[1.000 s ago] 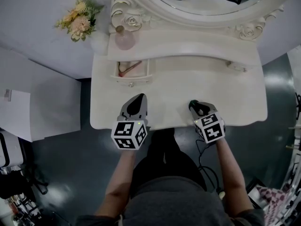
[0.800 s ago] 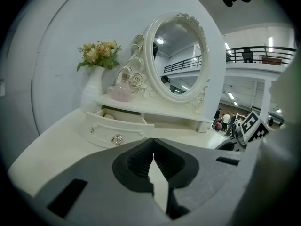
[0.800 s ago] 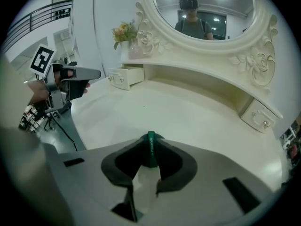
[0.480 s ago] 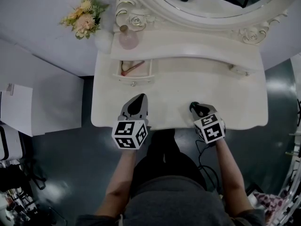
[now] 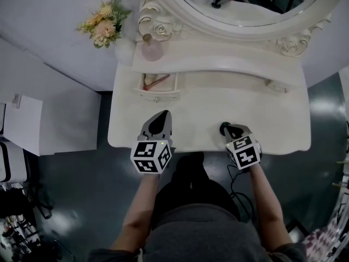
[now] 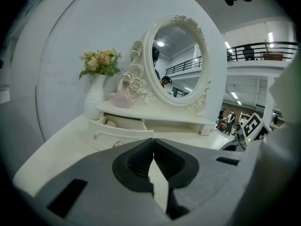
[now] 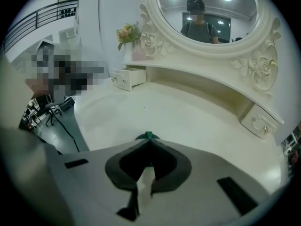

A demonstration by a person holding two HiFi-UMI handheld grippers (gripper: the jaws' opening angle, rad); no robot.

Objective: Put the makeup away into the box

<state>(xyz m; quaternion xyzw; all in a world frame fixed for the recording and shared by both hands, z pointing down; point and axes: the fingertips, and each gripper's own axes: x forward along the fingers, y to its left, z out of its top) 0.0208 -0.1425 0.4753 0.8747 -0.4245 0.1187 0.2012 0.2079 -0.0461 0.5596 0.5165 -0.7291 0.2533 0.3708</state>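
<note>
Right gripper view: my right gripper [image 7: 148, 141], jaws just closed, tips pinching small green item [image 7: 148, 135]; my left gripper [image 6: 153, 145] shut, empty.

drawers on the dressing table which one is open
The left drawer, below the pink bottle: it is pulled out, while the right drawer sits flush and shut.

The small white open drawer box [image 5: 158, 94] with a round metal knob stands pulled out at the left end of the white dressing table [image 5: 207, 119], below its shelf. Inside lie slender reddish-pink makeup sticks [image 5: 155, 81], set at a slant and crossing one another. In the left gripper view, a pale pink rounded item [image 6: 111, 123] shows just above the drawer's front wall.
</note>
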